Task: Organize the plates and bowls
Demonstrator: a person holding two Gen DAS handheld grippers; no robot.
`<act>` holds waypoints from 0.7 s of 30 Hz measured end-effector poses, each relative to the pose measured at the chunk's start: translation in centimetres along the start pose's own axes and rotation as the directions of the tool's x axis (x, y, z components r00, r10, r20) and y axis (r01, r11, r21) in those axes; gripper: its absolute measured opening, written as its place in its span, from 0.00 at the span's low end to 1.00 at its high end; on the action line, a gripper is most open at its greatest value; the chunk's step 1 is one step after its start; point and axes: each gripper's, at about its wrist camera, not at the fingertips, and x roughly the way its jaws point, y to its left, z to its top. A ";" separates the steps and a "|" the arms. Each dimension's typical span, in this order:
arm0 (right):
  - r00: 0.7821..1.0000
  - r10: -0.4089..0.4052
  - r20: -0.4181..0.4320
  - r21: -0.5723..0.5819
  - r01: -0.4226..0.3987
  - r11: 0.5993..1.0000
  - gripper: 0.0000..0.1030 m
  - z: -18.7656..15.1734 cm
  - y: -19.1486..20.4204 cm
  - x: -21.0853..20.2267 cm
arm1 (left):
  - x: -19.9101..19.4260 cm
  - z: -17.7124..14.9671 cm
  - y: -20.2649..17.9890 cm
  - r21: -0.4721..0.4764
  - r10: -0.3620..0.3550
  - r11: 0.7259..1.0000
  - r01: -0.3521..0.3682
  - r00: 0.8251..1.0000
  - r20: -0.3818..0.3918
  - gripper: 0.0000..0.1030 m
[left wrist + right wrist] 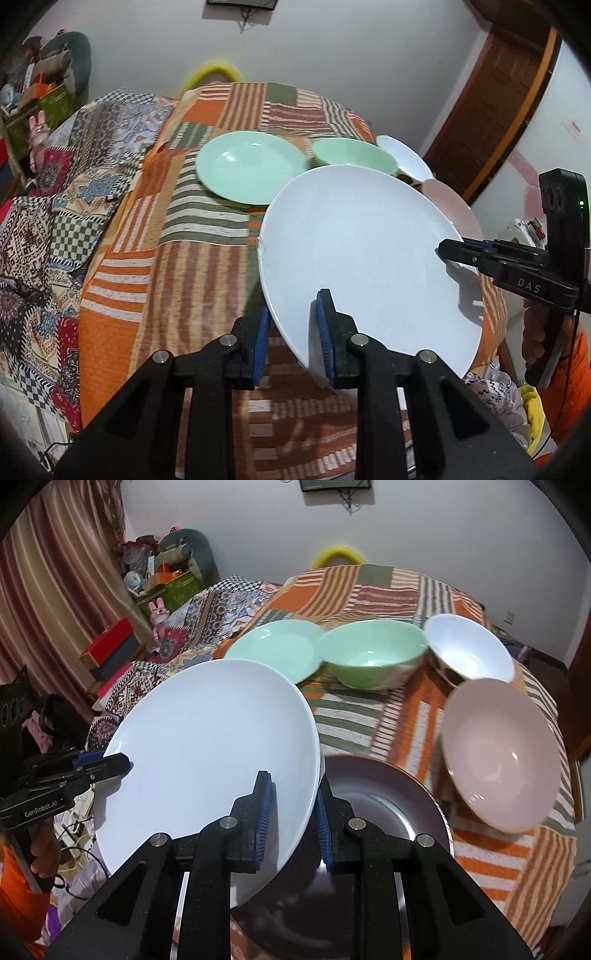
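Note:
A large white plate (362,254) (207,753) hangs tilted above the table, held from two sides. My left gripper (293,332) is shut on its near rim; it also shows in the right wrist view (110,766). My right gripper (291,819) is shut on the opposite rim and also shows in the left wrist view (448,251). Under the plate lies a dark plate (380,812). Behind stand a mint plate (249,166) (273,648), a green bowl (352,155) (371,657), a white bowl (404,157) (469,650) and a pink bowl (502,751).
The table wears a striped orange patchwork cloth (166,258) (391,716). A bed with patterned quilts (55,192) lies to the left. Boxes and clutter (159,579) stand by the curtain. A wooden door (491,110) is at the right.

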 end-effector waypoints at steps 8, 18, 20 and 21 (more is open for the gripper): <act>1.000 -0.027 0.012 0.054 0.027 0.998 0.20 -2.0 -2.3 -1.7 | 1.3 0.0 -3.2 0.062 -0.024 0.998 0.027 0.999 -0.041 0.23; 0.999 -0.041 -0.014 0.121 0.042 0.992 0.20 -4.9 -5.0 -2.1 | 4.1 -0.5 -5.7 0.101 -0.031 0.994 0.043 0.993 -0.112 0.23; 0.999 -0.040 -0.022 0.132 0.043 0.990 0.20 -5.2 -5.3 -2.0 | 4.7 -0.7 -5.9 0.106 -0.030 0.993 0.043 0.992 -0.126 0.23; 0.999 -0.039 -0.027 0.136 0.042 0.990 0.20 -5.4 -5.5 -1.9 | 5.2 -0.8 -6.0 0.111 -0.029 0.993 0.044 0.991 -0.134 0.23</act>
